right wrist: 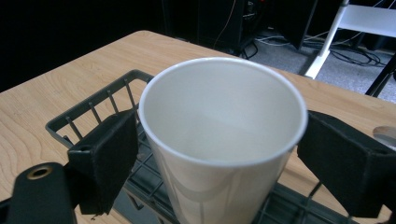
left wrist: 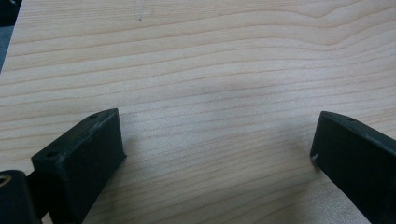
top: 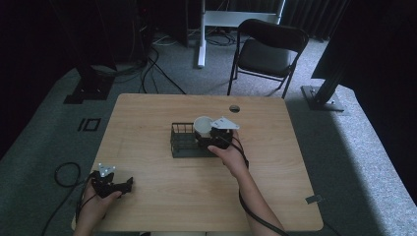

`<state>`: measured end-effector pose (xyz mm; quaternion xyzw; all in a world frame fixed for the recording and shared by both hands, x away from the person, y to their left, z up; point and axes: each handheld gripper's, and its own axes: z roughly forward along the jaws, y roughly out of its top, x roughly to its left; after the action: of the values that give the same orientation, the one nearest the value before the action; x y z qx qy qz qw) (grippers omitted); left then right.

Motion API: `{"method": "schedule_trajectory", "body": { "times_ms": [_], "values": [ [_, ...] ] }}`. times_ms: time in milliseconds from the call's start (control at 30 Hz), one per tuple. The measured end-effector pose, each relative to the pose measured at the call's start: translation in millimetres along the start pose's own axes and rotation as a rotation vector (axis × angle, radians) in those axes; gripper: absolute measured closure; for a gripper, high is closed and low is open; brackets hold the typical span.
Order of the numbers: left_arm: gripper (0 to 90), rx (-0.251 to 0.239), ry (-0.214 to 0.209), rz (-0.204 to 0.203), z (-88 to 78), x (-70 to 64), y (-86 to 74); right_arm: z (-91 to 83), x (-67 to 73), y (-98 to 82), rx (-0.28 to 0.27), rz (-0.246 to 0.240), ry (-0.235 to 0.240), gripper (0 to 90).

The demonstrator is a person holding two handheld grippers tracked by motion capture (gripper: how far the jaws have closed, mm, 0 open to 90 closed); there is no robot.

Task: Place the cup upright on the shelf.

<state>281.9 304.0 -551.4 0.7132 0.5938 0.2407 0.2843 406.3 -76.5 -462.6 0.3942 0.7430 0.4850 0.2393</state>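
Right gripper view looks down into a white paper cup (right wrist: 223, 135), empty and upright, standing between the two black fingers (right wrist: 105, 158) of the right gripper (right wrist: 223, 161). The fingers are spread about as wide as the cup and flank its sides; whether the pads press the wall or sit just clear of it cannot be told. Below and behind the cup lies a dark wire basket (right wrist: 88, 112), its barred rim just beyond the left finger. No writing shows on the cup.

High view places the basket (top: 183, 140) mid-tabletop (top: 147, 113), the cup (top: 202, 125) at its right end, the right gripper (top: 216, 132) over it. A round hole (top: 234, 108) sits in the wood behind, and a black folding chair (top: 268, 51) stands beyond the far edge.

Left gripper view shows the left gripper (left wrist: 217, 149) with fingers (left wrist: 81, 163) wide apart, holding nothing, bare wood grain between them. It rests near the tabletop's front left corner (top: 115, 186).
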Motion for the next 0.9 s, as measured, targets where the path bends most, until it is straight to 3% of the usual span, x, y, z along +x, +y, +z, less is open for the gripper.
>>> {"method": "schedule_trajectory", "body": {
  "times_ms": [267, 467, 900],
  "values": [
    [2.8, 0.0, 0.0, 0.0, 0.0, 0.0, 0.0, -15.0, -3.2, -0.9, -0.003, -0.021, -0.005, 12.3],
    [2.8, 0.0, 0.0, 0.0, 0.0, 0.0, 0.0, -24.0, -8.7, -3.8, -0.009, -0.009, -0.018, 12.4],
    [2.8, 0.0, 0.0, 0.0, 0.0, 0.0, 0.0, -41.3, -23.3, -21.0, 0.003, -0.008, -0.057, 12.4]
  ]
}}
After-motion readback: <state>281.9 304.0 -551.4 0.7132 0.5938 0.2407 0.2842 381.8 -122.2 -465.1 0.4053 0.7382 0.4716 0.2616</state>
